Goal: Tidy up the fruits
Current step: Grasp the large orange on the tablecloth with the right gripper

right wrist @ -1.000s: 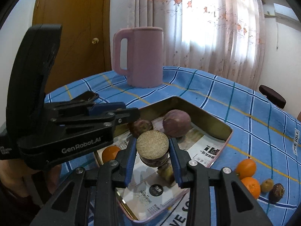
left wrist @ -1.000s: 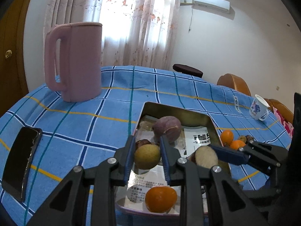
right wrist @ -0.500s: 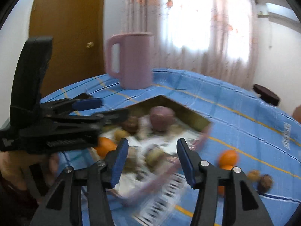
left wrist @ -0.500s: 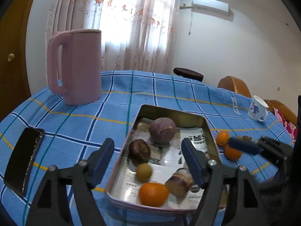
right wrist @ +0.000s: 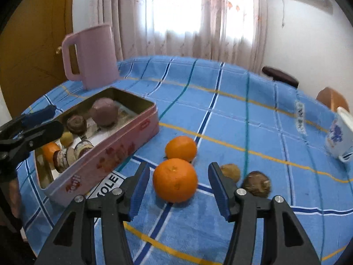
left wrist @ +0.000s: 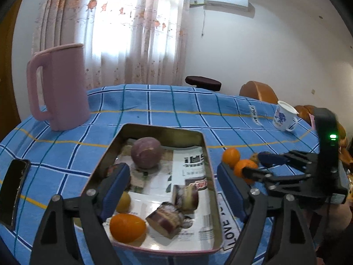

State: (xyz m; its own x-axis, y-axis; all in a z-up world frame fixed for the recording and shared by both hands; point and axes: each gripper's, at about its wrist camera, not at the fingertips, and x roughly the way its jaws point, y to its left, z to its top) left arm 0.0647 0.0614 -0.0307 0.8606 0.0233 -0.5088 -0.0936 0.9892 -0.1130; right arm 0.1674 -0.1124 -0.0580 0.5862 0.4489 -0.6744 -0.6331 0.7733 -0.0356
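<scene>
A pink metal tin on the blue checked cloth holds a purple fruit, a small yellow fruit, an orange and two cut root pieces. My left gripper is open and empty above the tin. My right gripper is open, its fingers on either side of a near orange on the cloth. A second orange, a small tan fruit and a brown fruit lie close by.
A pink jug stands behind the tin. A black phone lies at the left edge. A white cup with a blue print stands at the far right. Chairs stand beyond the table.
Both grippers opened and dropped their fruits into the tin. My left gripper pulled back. My right gripper swung right, from over the tin to the loose oranges.
</scene>
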